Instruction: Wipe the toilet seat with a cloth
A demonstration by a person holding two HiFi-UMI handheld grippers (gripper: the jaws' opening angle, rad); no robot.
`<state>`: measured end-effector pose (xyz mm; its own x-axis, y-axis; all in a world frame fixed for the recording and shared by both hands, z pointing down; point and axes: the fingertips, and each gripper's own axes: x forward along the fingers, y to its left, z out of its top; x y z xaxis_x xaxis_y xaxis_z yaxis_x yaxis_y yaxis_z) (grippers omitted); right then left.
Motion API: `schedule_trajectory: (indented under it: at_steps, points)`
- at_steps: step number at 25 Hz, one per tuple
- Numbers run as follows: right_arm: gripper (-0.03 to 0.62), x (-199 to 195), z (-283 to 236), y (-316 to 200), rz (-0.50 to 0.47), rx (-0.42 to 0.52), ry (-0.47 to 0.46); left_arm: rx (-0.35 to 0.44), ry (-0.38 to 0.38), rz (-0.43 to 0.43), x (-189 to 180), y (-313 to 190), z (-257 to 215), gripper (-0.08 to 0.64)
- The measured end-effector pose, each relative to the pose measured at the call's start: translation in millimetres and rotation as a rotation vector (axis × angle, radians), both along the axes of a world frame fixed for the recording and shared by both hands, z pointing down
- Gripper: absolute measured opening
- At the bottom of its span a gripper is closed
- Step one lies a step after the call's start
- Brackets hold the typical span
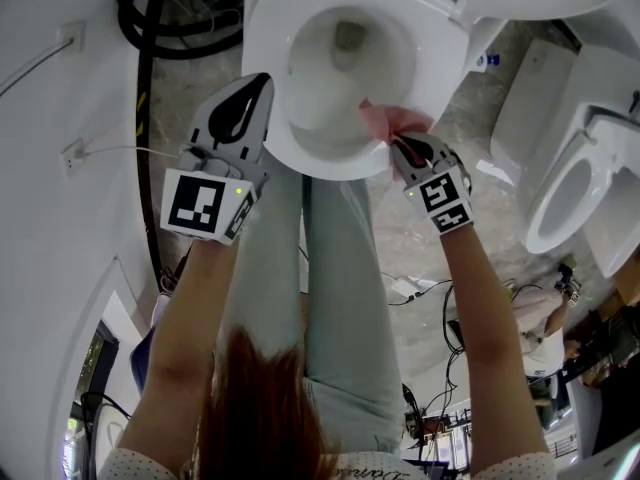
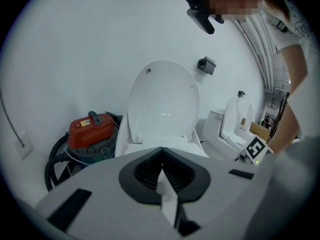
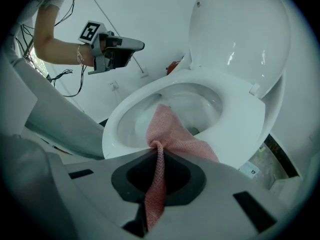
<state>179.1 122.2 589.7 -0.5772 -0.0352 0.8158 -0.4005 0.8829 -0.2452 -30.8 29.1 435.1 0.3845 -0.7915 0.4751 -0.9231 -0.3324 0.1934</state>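
Cloth (image 3: pixel 172 134) pinched in right gripper (image 3: pixel 157 148) drapes toilet seat (image 3: pixel 245 119) above seemingly stone floor (image 1: pixel 190 93); left gripper (image 2: pixel 161 156) closed, empty.

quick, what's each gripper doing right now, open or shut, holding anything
Left gripper: shut, nothing between its jaws.
Right gripper: shut on the pink cloth.

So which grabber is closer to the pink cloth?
Right. The right gripper is shut on the pink cloth, which lies on the toilet seat. The left gripper, shut and empty, is at the seat's other side, apart from the cloth.
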Motion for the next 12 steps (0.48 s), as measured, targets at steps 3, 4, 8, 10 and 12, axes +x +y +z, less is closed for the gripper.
schedule_trajectory:
  at_steps: [3,4,8,10,12]
  points:
    - [0.026,-0.6,-0.2,0.4,0.065,0.016,-0.009,-0.007,0.009,-0.001,-2.0,6.1,2.1,0.000]
    - [0.026,-0.8,-0.2,1.2,0.083,0.021,-0.009,-0.011,0.014,0.003,-2.3,8.5,3.2,0.002]
    - [0.026,-6.8,0.0,9.4,0.095,0.039,0.003,-0.007,0.016,0.034,-6.5,15.4,2.4,0.000]
    - [0.026,-10.0,-0.5,17.6,0.084,0.043,0.015,-0.006,0.018,0.044,-10.2,20.4,2.0,0.001]
    - [0.026,-13.2,0.0,22.4,0.098,0.041,0.018,-0.010,0.020,0.053,-14.7,24.5,3.7,0.001]
